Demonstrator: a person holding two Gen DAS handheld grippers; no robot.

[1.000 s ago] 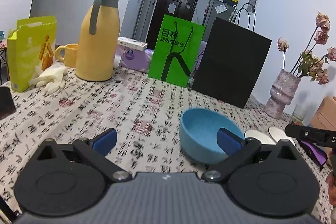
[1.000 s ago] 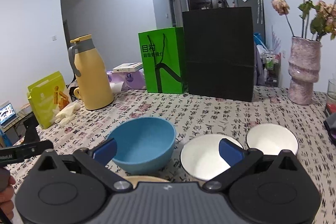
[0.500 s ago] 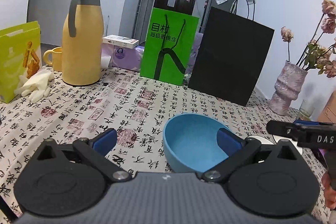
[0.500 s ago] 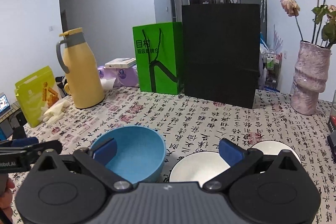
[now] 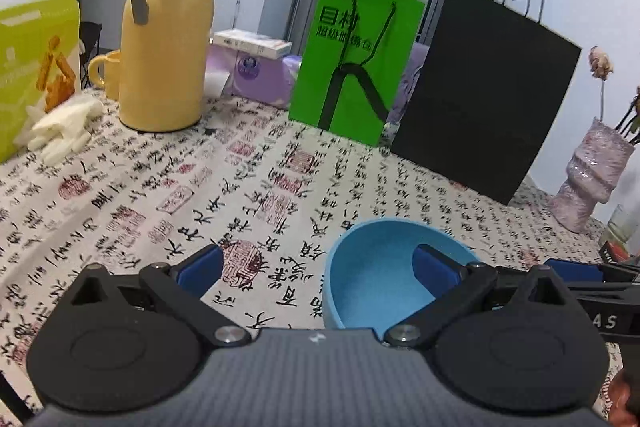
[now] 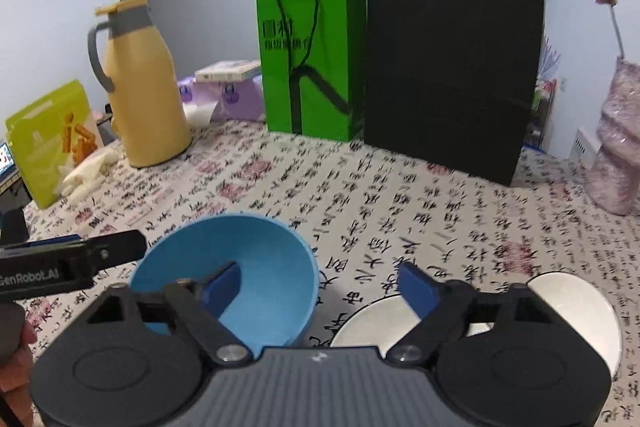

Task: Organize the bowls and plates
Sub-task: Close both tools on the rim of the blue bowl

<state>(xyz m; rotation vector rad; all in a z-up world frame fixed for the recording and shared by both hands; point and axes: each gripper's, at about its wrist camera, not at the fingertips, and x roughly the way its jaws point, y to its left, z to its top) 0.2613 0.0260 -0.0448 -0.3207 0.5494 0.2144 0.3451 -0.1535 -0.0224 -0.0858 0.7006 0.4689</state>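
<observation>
Right wrist view: right gripper (image 6: 320, 287) straddles the blue bowl's (image 6: 264, 267) right rim, left pad inside the bowl, right pad outside over the near white plate (image 6: 360, 323). Jaws are closing, not yet pressing the rim. Bowl sits near the table's front, plate just beside it on the right, second plate (image 6: 576, 295) beyond that.

Open room: a broad strip of printed cloth (image 6: 400, 195) lies bare between the bowl and the back row. Back edge is walled by thermos (image 6: 144, 95), green bag (image 6: 312, 63) and black bag (image 6: 452, 67); vase (image 6: 620, 139) closes the right side, snack box (image 6: 48, 139) and gloves (image 6: 88, 171) the left.

Left wrist view: left gripper (image 5: 316, 267) stands wide, its right pad inside the bowl (image 5: 380, 267), left pad over bare cloth, nothing gripped.

Since a second ago: both grippers have come forward and lower; the bowl looks larger and nearer; the right jaws have narrowed.

Count: one bowl, two plates, two bags, one thermos, one vase, one mug (image 5: 102, 73).
</observation>
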